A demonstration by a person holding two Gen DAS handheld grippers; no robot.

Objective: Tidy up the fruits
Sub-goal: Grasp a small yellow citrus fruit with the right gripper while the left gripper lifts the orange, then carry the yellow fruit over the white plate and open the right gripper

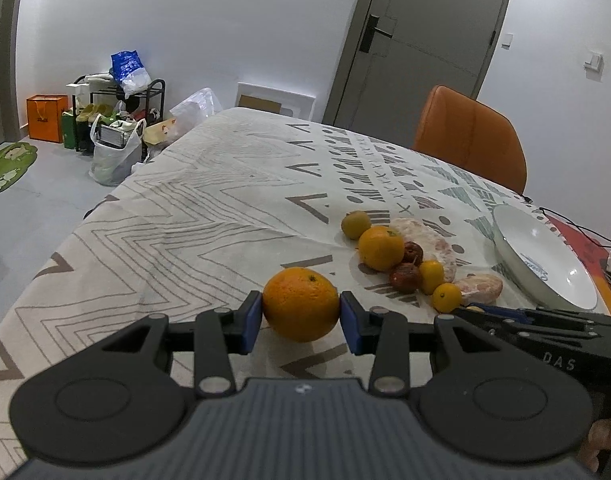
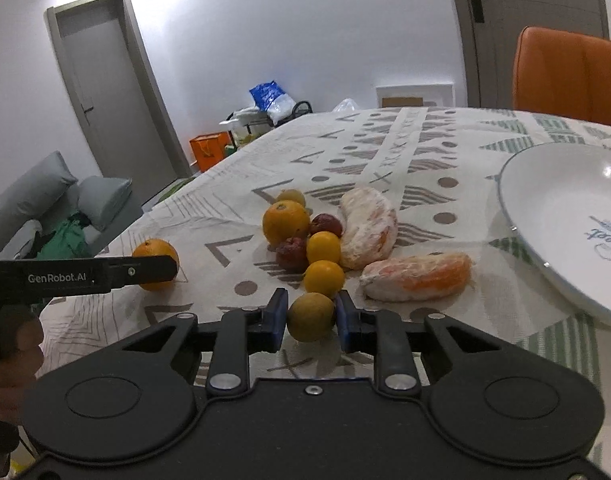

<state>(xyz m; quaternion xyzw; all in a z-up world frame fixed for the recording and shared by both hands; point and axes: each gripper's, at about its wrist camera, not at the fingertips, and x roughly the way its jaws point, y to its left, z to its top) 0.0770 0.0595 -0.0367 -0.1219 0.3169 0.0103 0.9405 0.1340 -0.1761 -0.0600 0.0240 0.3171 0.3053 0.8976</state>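
My left gripper [image 1: 301,316] is shut on a large orange [image 1: 301,305] that rests on the patterned tablecloth; the same orange shows in the right wrist view [image 2: 155,258] behind the left gripper's black body. My right gripper [image 2: 310,318] is shut on a small yellow-green fruit [image 2: 310,317], low over the cloth. Ahead lies a cluster: another orange [image 2: 285,221], two dark red fruits [image 2: 291,254], two small yellow fruits [image 2: 323,278] and two peeled pomelo segments [image 2: 417,277]. An empty white plate [image 2: 565,216] sits to the right.
An orange chair [image 1: 471,138] stands at the table's far side. The table's left edge [image 1: 105,204] drops to the floor, where bags and a shoe rack stand. Cables lie behind the plate [image 1: 545,256] at the right.
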